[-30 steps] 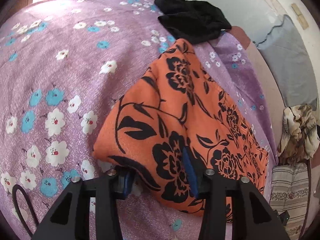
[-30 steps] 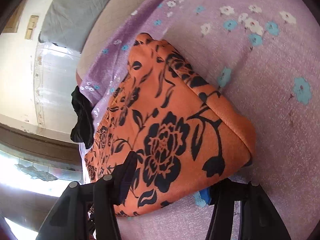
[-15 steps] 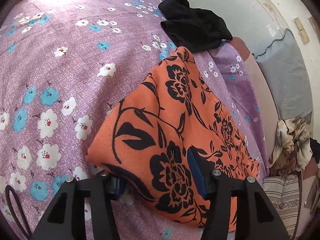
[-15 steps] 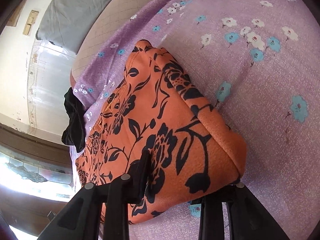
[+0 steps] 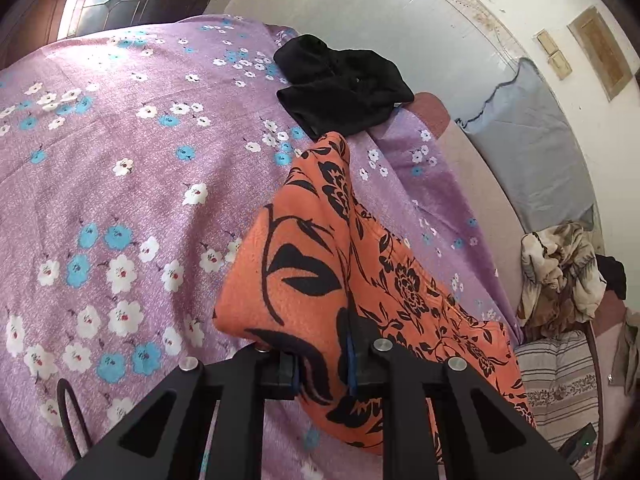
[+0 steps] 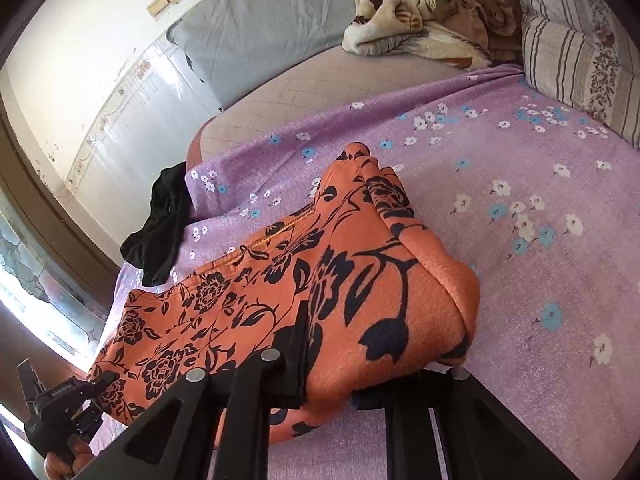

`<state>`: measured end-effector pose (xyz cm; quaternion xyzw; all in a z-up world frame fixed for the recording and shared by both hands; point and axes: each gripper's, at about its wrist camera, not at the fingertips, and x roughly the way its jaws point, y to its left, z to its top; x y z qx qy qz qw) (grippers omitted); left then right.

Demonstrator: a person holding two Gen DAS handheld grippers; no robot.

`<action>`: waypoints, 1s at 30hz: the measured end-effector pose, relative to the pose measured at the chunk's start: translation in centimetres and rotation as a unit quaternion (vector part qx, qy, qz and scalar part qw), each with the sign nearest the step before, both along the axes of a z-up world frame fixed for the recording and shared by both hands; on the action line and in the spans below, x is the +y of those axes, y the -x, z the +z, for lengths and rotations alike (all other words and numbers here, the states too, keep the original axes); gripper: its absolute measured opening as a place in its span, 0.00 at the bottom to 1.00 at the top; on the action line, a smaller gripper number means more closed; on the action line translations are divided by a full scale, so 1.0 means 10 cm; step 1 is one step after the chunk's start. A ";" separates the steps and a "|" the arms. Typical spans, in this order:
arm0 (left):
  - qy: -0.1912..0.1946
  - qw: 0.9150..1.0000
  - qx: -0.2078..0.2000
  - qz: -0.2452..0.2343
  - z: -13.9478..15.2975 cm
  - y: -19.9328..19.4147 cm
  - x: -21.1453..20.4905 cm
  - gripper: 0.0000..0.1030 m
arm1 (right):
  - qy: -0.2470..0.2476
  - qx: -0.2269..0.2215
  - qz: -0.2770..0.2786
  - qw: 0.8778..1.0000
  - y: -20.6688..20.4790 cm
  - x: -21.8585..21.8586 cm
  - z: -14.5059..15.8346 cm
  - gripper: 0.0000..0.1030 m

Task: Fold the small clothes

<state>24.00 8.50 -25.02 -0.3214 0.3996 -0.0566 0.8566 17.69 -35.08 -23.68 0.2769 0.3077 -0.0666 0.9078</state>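
Cloth fills most of what we see: one orange garment [image 5: 304, 280] printed with black flowers, lying on one purple bedspread [image 5: 120, 184] dotted with white and blue blossoms. We hold two grippers, one in each hand. The left gripper [image 5: 323, 368] has just been closing, and its two fingers now pinch a corner of the orange garment, the fabric bunched between the blue pads. The right gripper [image 6: 332, 376] has also just been closing; its jaws clamp the thick folded edge of the same garment [image 6: 360, 300], which bulges up over them. Both held corners are lifted off the bedspread, while the far end of the garment trails down onto it.

In the right wrist view we also see the left gripper [image 6: 86, 394] at the lower left, biting the garment's other corner.

Beyond the orange piece lies one crumpled black garment [image 5: 340, 88], near the bed's edge and just touching the orange tip. Farther off we count one striped pillow [image 6: 576, 48], one rumpled beige blanket [image 6: 420, 4] and one grey sheet [image 6: 260, 32] by the wall.
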 end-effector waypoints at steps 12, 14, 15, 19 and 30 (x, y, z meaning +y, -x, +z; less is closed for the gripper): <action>-0.001 0.992 0.126 0.000 -0.44 0.32 0.19 0.33 | -0.146 0.154 -0.027 0.977 0.63 -0.36 -0.52 0.24; 0.003 0.992 0.127 0.012 -0.43 0.35 0.26 0.47 | -0.205 0.145 -0.052 0.967 0.74 -0.56 -0.56 0.30; 0.004 0.992 0.126 0.017 -0.44 0.37 0.29 0.48 | -0.212 0.137 -0.064 0.965 0.81 -0.65 -0.52 0.32; 0.019 0.993 0.109 0.042 -0.36 0.44 0.51 0.48 | -0.145 0.098 -0.145 0.974 1.12 -0.87 -0.25 0.35; 0.073 0.993 0.081 0.053 -0.37 0.67 0.82 0.49 | -0.032 0.051 0.015 0.998 0.59 -0.10 -0.01 0.35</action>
